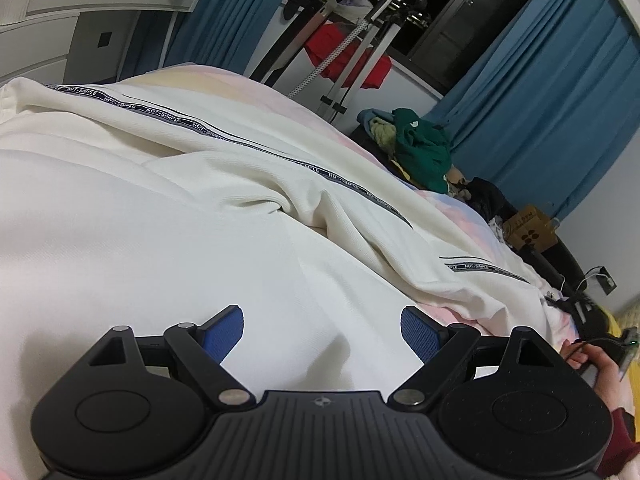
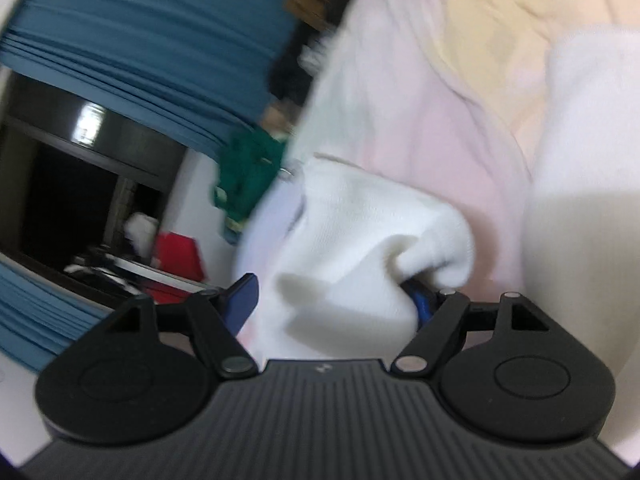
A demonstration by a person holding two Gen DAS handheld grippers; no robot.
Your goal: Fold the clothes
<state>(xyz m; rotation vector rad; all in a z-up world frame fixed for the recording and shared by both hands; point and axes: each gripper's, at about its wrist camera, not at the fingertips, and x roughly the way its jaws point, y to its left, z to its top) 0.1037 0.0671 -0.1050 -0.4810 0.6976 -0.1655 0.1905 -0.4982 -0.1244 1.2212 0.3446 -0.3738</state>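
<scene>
My left claw (image 1: 322, 330) hovers spread above the white garment (image 1: 200, 208) on the bed (image 1: 248, 80). My right claw (image 2: 334, 300) gapes around a bunched fold (image 2: 360, 240); blur hides contact.

A cream-white knit garment (image 1: 168, 208) fills the middle of the left wrist view, crossed by a dark navy tape stripe with repeated white lettering (image 1: 248, 146), over a pastel pink, yellow and pale blue bedsheet (image 1: 452, 204). At the bottom of that view the black plastic left gripper (image 1: 322, 334) carries blue textured pads (image 1: 420, 334). Teal-blue pleated curtains (image 1: 560, 92) hang at the upper right, with a crumpled dark green cloth (image 1: 420, 148) and a red cloth on a rack (image 1: 348, 56) nearby.
</scene>
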